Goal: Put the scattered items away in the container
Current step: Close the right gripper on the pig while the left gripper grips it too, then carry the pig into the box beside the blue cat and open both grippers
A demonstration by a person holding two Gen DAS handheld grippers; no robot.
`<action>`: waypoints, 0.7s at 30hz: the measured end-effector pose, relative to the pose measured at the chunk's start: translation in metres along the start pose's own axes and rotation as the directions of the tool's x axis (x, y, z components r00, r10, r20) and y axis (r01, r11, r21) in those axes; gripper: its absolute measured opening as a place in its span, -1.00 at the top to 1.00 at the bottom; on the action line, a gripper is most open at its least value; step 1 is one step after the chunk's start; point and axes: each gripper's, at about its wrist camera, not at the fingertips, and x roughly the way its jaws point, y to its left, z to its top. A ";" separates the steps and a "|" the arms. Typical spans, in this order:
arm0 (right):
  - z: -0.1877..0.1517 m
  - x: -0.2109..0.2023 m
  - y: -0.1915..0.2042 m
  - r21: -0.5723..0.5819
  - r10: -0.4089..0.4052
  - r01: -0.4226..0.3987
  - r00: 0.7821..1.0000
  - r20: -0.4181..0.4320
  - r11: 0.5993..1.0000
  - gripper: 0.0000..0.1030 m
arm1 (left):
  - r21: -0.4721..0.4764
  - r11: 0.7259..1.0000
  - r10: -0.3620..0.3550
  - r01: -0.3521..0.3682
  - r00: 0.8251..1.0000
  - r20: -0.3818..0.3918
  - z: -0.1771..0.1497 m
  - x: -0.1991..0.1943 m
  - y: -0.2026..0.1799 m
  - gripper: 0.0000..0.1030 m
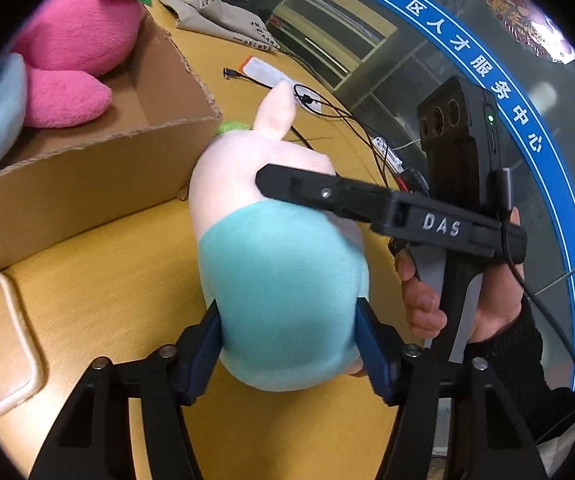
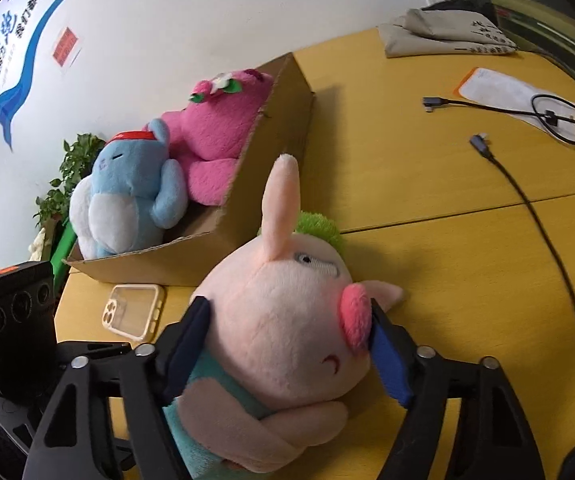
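Here the pink bunny toy [image 2: 287, 332] lies on the yellow bench [image 2: 447, 280], just beside the cardboard box [image 2: 247, 208]. The left gripper [image 1: 287, 354] has its jaws pressed on the toy's teal bottom end. The right gripper [image 2: 287, 348] has its jaws squeezing the toy's head, one by the rosy cheek. Inside the box sit a pink plush [image 2: 215, 140] and a blue plush [image 2: 127, 196]. A clear phone case [image 2: 133, 310] lies near the box, and black cables [image 2: 527, 184] trail across the bench.

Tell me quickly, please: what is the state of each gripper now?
Left gripper: closed on the teal body of the pig plush.
Right gripper: closed on the pig plush's pink head, one pad at each side.
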 end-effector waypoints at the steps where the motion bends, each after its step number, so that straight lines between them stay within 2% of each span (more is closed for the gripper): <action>1: -0.001 -0.001 0.005 -0.013 -0.006 0.006 1.000 0.004 1.000 -0.38 | 0.009 1.000 0.006 -0.006 1.000 0.008 -0.003 -0.002 -0.003 -0.13; 3: -0.001 -0.006 0.014 -0.030 -0.013 0.013 1.000 0.013 0.999 -0.28 | 0.014 1.000 -0.003 0.002 0.999 0.032 -0.006 -0.009 -0.009 -0.11; 7: 0.011 -0.033 0.041 -0.081 -0.010 0.017 0.996 0.086 0.997 -0.26 | 0.053 0.999 0.001 -0.009 0.990 0.140 0.002 -0.051 -0.032 -0.11; 10: 0.032 -0.058 0.062 -0.121 0.026 -0.007 0.988 0.154 0.993 -0.25 | 0.089 0.995 0.028 -0.050 0.973 0.228 0.019 -0.088 -0.051 -0.10; 13: 0.054 -0.079 0.091 -0.196 0.068 -0.023 0.972 0.224 0.980 -0.25 | 0.084 0.992 0.061 -0.091 0.951 0.304 0.033 -0.124 -0.059 -0.10; 14: 0.061 -0.080 0.102 -0.231 0.082 -0.026 0.968 0.237 0.973 -0.25 | 0.067 0.991 0.083 -0.111 0.941 0.329 0.041 -0.137 -0.056 -0.10; 17: 0.092 -0.066 0.129 -0.305 0.143 -0.065 0.959 0.243 0.950 -0.25 | 0.027 0.987 0.140 -0.159 0.927 0.349 0.061 -0.167 -0.037 -0.10; 21: 0.129 -0.026 0.139 -0.343 0.223 -0.128 0.941 0.254 0.930 -0.25 | -0.019 0.976 0.211 -0.217 0.917 0.338 0.099 -0.169 -0.001 -0.10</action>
